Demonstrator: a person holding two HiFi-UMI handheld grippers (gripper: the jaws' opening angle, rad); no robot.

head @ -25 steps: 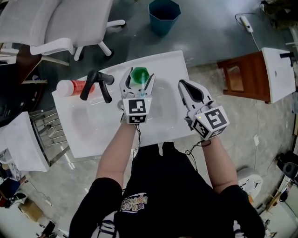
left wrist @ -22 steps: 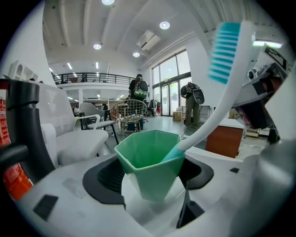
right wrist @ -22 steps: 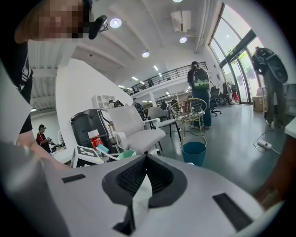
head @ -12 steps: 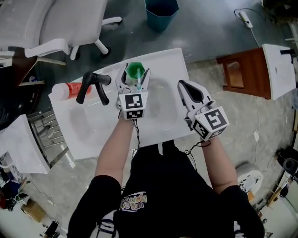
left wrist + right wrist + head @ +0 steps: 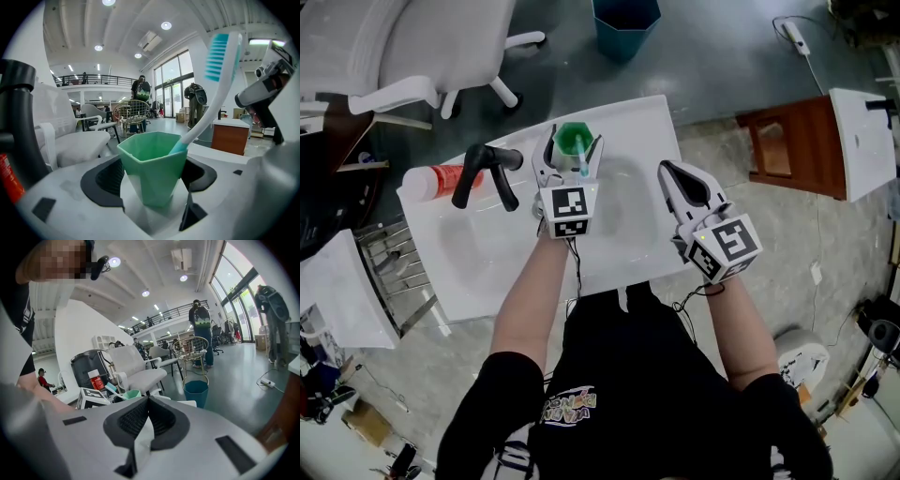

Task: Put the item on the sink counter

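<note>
This is a big open office or lab hall, not a home bathroom. The sink [image 5: 649, 120] stands alone on a grey floor [image 5: 722, 56], with white office chairs [image 5: 403, 47] and a blue bin [image 5: 625, 23] close by. The gripper views show a high ceiling [image 5: 84, 23] with round lights [image 5: 165, 25], tall windows [image 5: 171, 89], a balcony [image 5: 93, 80] with a rail, and people [image 5: 200, 322] standing far back.

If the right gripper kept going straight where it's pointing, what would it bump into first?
Probably nothing close. The right gripper points out over the far edge of the sink counter. Beyond that, the blue bin on the floor sits nearest its line, though depth is hard to judge.
</note>
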